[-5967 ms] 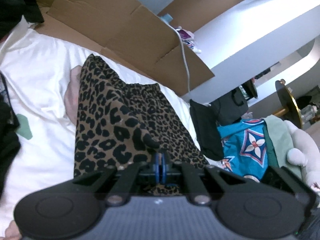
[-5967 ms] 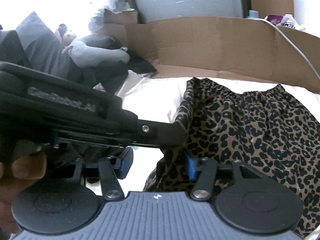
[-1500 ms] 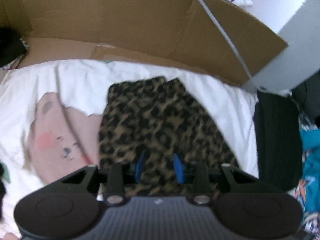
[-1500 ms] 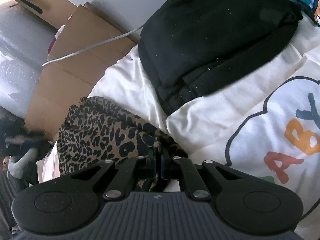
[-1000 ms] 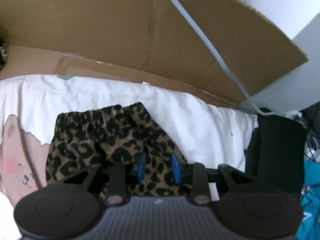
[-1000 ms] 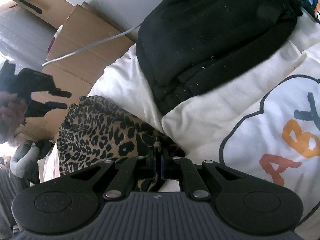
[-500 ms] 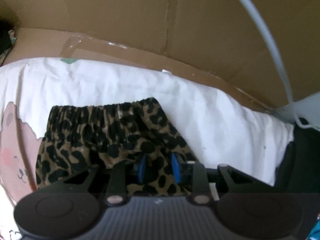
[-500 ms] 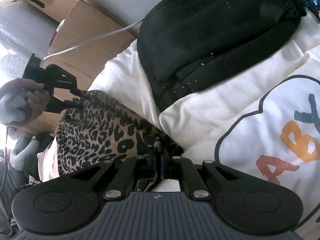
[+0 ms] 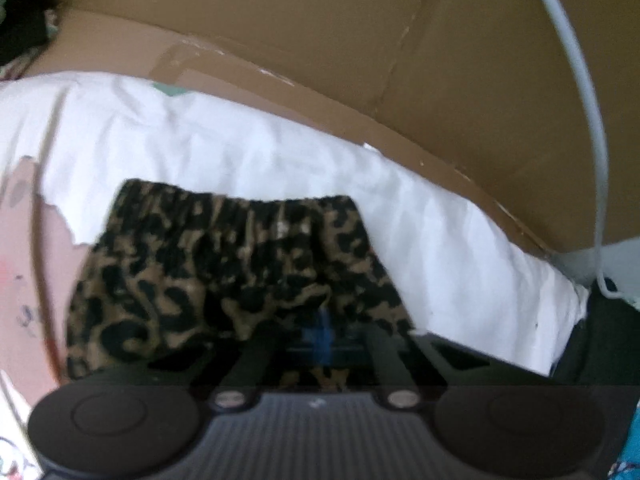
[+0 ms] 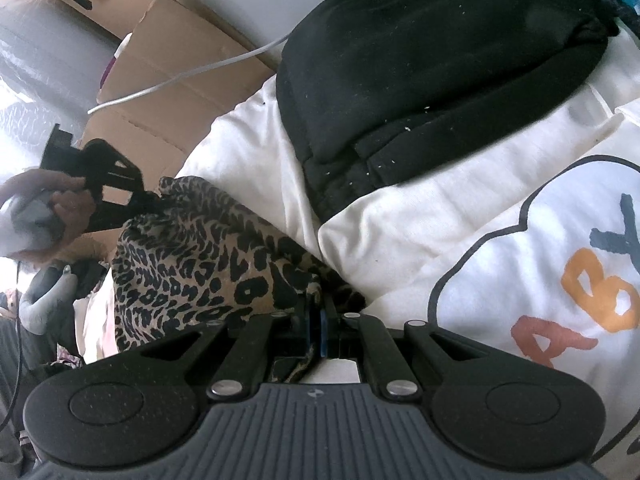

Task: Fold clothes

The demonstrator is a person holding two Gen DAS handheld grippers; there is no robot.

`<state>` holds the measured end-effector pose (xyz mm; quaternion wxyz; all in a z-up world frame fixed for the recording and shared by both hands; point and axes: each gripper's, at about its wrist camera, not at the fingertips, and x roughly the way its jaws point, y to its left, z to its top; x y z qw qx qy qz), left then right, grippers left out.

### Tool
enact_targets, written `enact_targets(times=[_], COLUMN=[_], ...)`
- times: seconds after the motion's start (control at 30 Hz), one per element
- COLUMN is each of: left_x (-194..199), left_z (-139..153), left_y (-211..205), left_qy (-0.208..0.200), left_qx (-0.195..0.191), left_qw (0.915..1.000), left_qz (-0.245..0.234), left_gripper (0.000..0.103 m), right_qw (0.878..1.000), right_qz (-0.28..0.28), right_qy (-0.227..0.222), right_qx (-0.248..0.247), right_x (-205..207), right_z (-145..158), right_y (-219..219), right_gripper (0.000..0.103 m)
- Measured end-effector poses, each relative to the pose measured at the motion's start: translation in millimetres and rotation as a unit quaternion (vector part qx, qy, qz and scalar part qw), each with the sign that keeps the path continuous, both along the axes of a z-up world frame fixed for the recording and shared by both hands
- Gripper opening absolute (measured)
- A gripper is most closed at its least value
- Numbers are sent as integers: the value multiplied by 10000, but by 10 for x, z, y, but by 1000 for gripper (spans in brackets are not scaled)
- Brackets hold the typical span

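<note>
A leopard-print garment (image 9: 224,264) lies folded on the white bed sheet (image 9: 240,152), elastic waistband at its far edge. In the blurred left wrist view my left gripper (image 9: 317,334) has its blue pads together on the near fabric, which bunches over them. In the right wrist view the same garment (image 10: 192,264) stretches away to the left. My right gripper (image 10: 316,320) is shut on its near corner. The left gripper (image 10: 150,200), held by a hand (image 10: 48,200), meets the garment's far end.
Flattened cardboard (image 9: 320,40) stands along the bed's far side with a white cable (image 9: 592,120) over it. A folded black garment (image 10: 420,80) lies right of the leopard piece. The sheet carries a cloud print with coloured letters (image 10: 560,280). A grey plush toy (image 10: 44,292) sits far left.
My left gripper, open half a second ago, has come down onto the leopard garment and shut on it. The right gripper has kept its hold and barely moved.
</note>
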<state>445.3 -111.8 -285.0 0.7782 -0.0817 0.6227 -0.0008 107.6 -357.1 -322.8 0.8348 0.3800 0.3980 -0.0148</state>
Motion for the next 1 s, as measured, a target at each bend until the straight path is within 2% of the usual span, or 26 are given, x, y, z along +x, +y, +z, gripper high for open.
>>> enact_targets(times=[0.23,0.57,0.77,0.87,1.0], left_x=[-101,50,81,66,-41], left_z=[268,186,-70,-77,100], left_y=[21,-95,-149,-136,-181], left_qy=[-292,-245,-182,-142,-162], left_qx=[-244,-645,-783,-866,-715], left_qw=[9992,9976,9966,9959,9961], left_qz=[-94,-110,-192,-227,-487], left_gripper=[0,0,2,12,34], right_qw=[10000,9995,9992,9988,9986], right_qz=[-67,-240,-324,-428,-497], right_qy=[-31,68,114,90,30], right_qx=[-38,-170,-193,-206,-194], right_x=[-57,-96,-139,-175,-195], right_z=[19,56,39,67,122], right_y=[-12,-54,-112,-139,-179], right_gripper=[3,3,4,4,7])
